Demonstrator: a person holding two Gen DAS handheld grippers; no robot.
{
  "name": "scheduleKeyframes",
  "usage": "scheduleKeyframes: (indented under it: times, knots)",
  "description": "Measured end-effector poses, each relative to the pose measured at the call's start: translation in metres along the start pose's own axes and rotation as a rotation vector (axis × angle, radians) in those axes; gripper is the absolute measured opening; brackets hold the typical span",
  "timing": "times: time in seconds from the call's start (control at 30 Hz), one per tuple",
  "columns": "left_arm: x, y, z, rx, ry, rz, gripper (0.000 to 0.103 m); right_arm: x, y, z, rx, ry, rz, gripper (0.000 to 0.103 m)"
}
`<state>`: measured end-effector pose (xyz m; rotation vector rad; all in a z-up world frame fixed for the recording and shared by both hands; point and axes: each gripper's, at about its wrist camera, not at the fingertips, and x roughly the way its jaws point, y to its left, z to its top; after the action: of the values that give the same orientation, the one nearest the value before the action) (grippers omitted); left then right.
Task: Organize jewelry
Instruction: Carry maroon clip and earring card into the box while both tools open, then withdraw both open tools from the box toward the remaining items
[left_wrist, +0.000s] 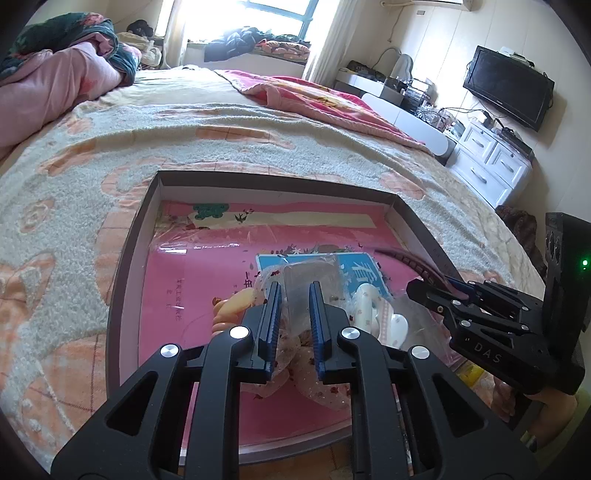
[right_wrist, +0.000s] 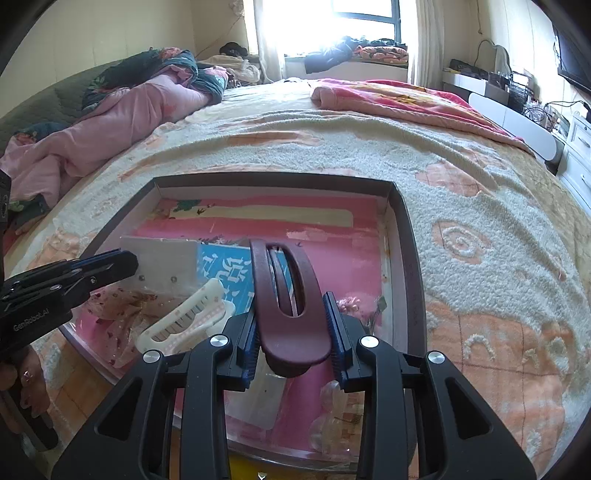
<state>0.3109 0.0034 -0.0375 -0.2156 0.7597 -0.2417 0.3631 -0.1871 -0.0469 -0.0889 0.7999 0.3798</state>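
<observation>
Maroon plastic oval hair clip (right_wrist: 286, 306) sits clamped between the blue pads of the right gripper (right_wrist: 293, 332), jaws partly closed on its rounded end, its loop pointing to twelve o'clock. Left gripper (left_wrist: 293, 317) is pinched nearly shut on a clear plastic bag (left_wrist: 310, 280). Both hang over the shallow dark-rimmed cardboard box (right_wrist: 406, 236) on the bed (right_wrist: 480, 206); a white toothed hair clip (right_wrist: 184, 321) lies at nine o'clock of the maroon one.
</observation>
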Motion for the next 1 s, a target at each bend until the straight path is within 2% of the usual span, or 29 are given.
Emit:
scheduleKeyframes:
  times: [0.1, 0.23, 0.4, 0.47, 0.6, 0.67, 1.0]
  knots:
    - [0.000, 0.000, -0.002, -0.002, 0.001, -0.002, 0.008, -0.004, -0.001, -0.003, 0.013, -0.014, 0.004, 0.032]
    - [-0.002, -0.001, -0.003, 0.001, -0.001, 0.000, 0.008, -0.014, -0.002, -0.009, 0.027, -0.038, 0.010, 0.041]
    - [-0.006, 0.000, -0.005, -0.006, -0.010, 0.004, 0.024, -0.032, -0.004, -0.016, 0.043, -0.069, 0.007, 0.051]
    - [-0.009, 0.001, -0.005, -0.013, -0.017, 0.008, 0.036, -0.038, -0.006, -0.020, 0.055, -0.074, 0.011, 0.053]
    - [-0.018, 0.003, -0.008, -0.022, -0.031, 0.008, 0.042, -0.050, -0.008, -0.027, 0.064, -0.087, 0.010, 0.055]
    - [-0.025, 0.003, -0.009, -0.023, -0.043, 0.007, 0.051, -0.057, -0.008, -0.030, 0.067, -0.093, 0.014, 0.058]
    - [-0.056, -0.005, -0.018, -0.013, -0.087, -0.008, 0.067, -0.089, -0.010, -0.047, 0.075, -0.125, 0.012, 0.064]
